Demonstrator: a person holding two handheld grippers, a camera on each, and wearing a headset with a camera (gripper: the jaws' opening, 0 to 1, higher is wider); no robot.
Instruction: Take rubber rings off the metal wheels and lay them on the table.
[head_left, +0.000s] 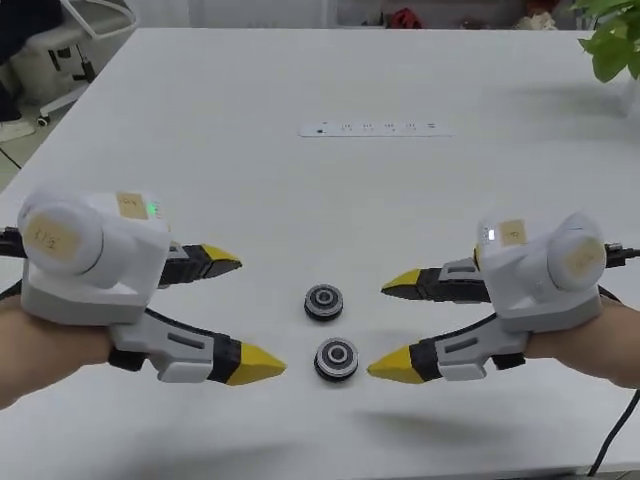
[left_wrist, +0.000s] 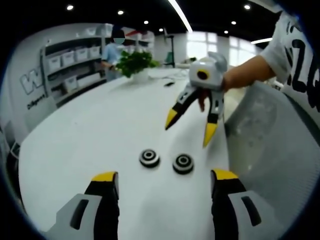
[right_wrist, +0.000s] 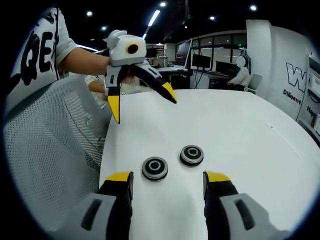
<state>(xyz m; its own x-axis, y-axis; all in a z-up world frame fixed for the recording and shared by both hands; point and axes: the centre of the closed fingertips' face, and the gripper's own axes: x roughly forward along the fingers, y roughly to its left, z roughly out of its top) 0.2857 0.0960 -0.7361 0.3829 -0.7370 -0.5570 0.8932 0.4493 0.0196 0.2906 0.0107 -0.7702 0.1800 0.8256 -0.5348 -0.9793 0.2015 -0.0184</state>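
**Both grippers open, wheels untouched**

L gripper (head_left: 255, 313) & R gripper (head_left: 383, 327): jaws wide apart, nothing held, facing each other over white table (head_left: 300, 190). Near wheel (head_left: 336, 359) & far wheel (head_left: 324, 301) lie flat btwn them, black rubber rings (right_wrist: 144, 169) on.

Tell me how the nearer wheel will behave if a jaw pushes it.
The nearer wheel lies flat on the table, so it would probably slide, not roll. It looks metal, so it is likely heavy for its size. Its dark rubber ring may drag on the smooth top.
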